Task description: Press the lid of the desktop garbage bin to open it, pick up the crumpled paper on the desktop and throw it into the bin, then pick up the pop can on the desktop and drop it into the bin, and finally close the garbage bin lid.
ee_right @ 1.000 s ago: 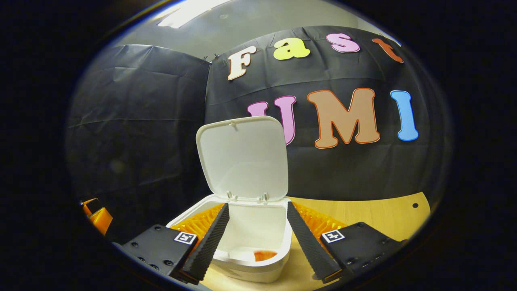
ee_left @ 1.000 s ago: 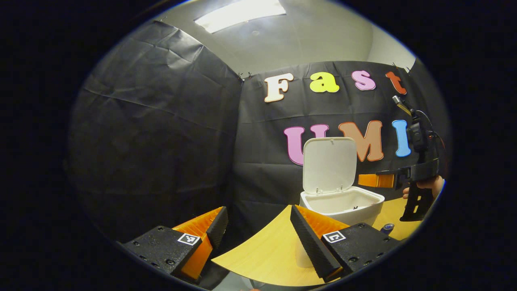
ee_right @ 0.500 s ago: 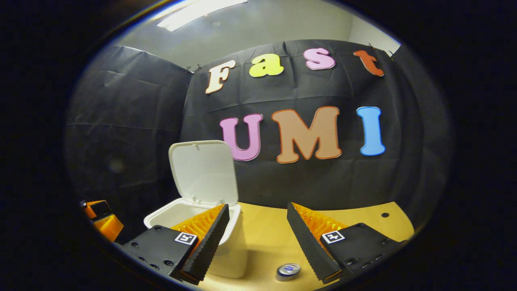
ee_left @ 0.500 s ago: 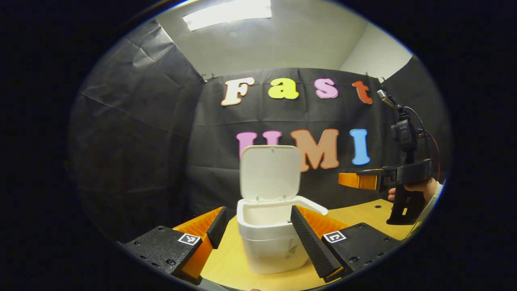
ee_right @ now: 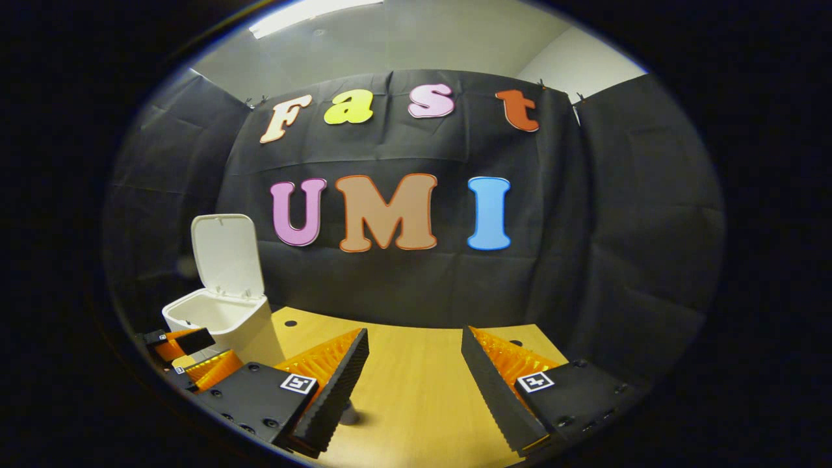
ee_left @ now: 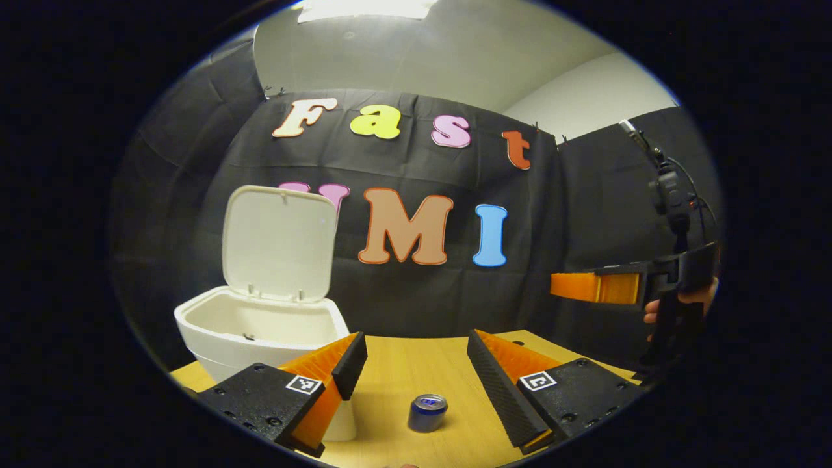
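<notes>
The white bin [ee_left: 253, 328] stands on the wooden table [ee_left: 403, 361] at the left, its lid [ee_left: 278, 244] tipped up and open. A small pop can [ee_left: 427, 413] stands upright on the table, below and between the fingers of my left gripper [ee_left: 413, 380], which is open and holds nothing. My right gripper [ee_left: 593, 288] hangs in the air at the right, held by a hand [ee_left: 682, 304]. In the right gripper view my right gripper [ee_right: 413, 380] is open and empty over the table [ee_right: 416, 390]. There the bin [ee_right: 218, 318] sits far left, with my left gripper [ee_right: 185, 344] in front of it.
Black cloth walls close the booth behind and on both sides. Small round holes [ee_right: 290, 323] dot the tabletop near the back. A grey object [ee_right: 349, 414] peeks out from behind my right gripper's left finger; I cannot tell what it is.
Both views have swung right, so the bin has slid to the left in each. The right gripper has drawn back from over the open bin. The can now shows between the left gripper's fingers.
</notes>
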{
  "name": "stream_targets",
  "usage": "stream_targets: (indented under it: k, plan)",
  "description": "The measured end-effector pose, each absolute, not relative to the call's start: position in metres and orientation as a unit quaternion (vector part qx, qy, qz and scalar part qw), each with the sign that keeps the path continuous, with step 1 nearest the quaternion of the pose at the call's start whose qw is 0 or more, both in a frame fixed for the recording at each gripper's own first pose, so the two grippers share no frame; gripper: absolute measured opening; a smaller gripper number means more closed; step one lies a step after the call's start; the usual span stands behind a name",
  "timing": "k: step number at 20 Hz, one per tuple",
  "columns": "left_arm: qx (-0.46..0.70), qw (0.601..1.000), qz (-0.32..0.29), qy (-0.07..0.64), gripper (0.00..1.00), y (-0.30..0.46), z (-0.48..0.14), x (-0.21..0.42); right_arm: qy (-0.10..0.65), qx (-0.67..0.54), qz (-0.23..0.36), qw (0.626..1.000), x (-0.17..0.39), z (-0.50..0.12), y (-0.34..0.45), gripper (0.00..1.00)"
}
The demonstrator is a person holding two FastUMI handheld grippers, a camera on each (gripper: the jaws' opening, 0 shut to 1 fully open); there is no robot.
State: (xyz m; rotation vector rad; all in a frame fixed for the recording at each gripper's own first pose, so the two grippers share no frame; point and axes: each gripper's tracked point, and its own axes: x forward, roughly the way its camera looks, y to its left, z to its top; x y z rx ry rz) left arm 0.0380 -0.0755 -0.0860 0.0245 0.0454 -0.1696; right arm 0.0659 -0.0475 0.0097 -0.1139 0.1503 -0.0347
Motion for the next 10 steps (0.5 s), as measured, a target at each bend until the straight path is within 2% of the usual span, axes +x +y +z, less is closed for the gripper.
stream_targets:
  k: [10]
  plan:
    - [0.02,0.992,-0.065,0.107,0.95,-0.099,-0.221,0.096,0.056,-0.024,-0.038,0.997,0.051,-0.007,-0.107,0.96]
